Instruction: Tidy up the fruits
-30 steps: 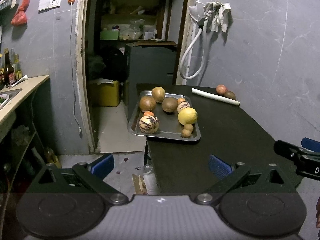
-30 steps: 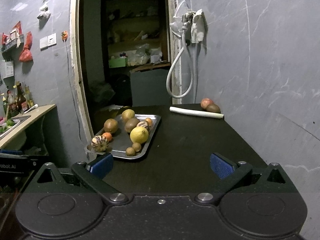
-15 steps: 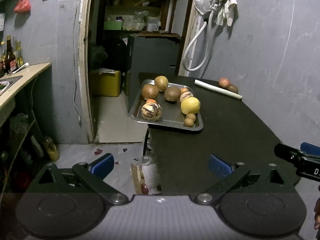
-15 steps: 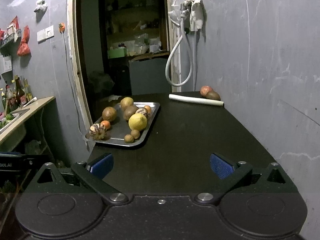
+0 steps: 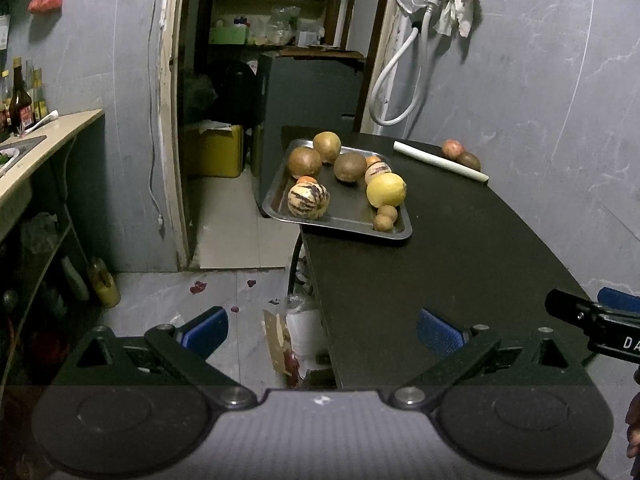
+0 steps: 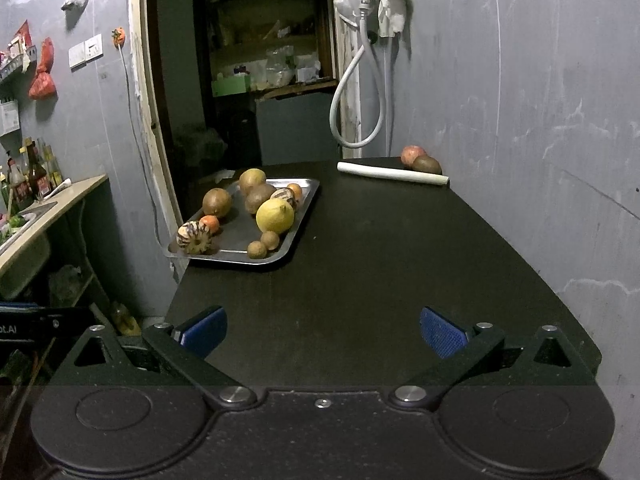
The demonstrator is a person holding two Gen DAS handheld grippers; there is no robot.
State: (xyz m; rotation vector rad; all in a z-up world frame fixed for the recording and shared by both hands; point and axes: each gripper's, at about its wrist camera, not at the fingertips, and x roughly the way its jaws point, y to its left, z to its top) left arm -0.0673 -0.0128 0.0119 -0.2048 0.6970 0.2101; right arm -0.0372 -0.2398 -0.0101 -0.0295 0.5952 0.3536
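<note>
Dim, cool indoor light is falling from above and behind the cameras, leaving the doorway (image 6: 256, 80) nearly black, glinting faintly off the metal tray (image 5: 348, 224), while fisheye distortion is bending the walls and vignetting the corners, though focus is staying sharp.

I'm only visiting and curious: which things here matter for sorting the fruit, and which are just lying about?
For the job:
metal tray
yellow citrus
striped fruit
red fruit by the wall
both open claws

Lying about:
white roll
hose
bottles
</note>
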